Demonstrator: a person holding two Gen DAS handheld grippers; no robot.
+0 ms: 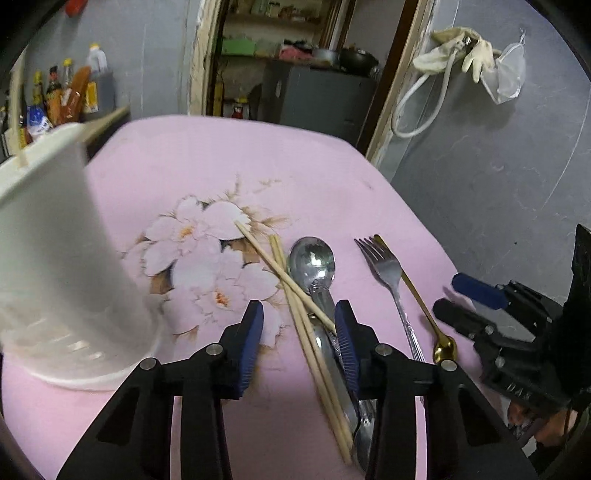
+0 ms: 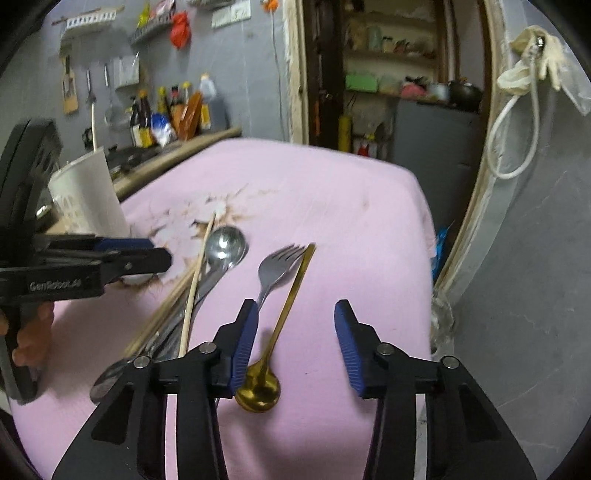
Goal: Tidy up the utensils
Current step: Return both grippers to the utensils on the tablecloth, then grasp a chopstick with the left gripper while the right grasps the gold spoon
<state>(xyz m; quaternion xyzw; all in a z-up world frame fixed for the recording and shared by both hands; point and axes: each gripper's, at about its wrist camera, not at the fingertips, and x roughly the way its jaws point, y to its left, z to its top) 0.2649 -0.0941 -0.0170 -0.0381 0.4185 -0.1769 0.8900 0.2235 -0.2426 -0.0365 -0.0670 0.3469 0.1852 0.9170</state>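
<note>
Kitchen background, non-task items only.
Pink floral tablecloth (image 1: 314, 177) covers the table, white blossom print (image 1: 207, 254) left of centre. Far left on a counter: cluster of sauce bottles (image 2: 166, 110) and packets, with hanging kitchen tools (image 2: 88, 88) and a red bag (image 2: 180, 29) on the grey wall above. Far centre, open doorway with wooden frame (image 2: 295, 70); inside, cluttered shelves (image 2: 391, 48), grey cabinet (image 1: 317, 98) topped by a dark wok (image 1: 358, 59). Right wall: hanging pale rubber gloves (image 1: 458, 48), looped white hose (image 1: 417, 107), clear plastic bag (image 1: 508, 77).
</note>
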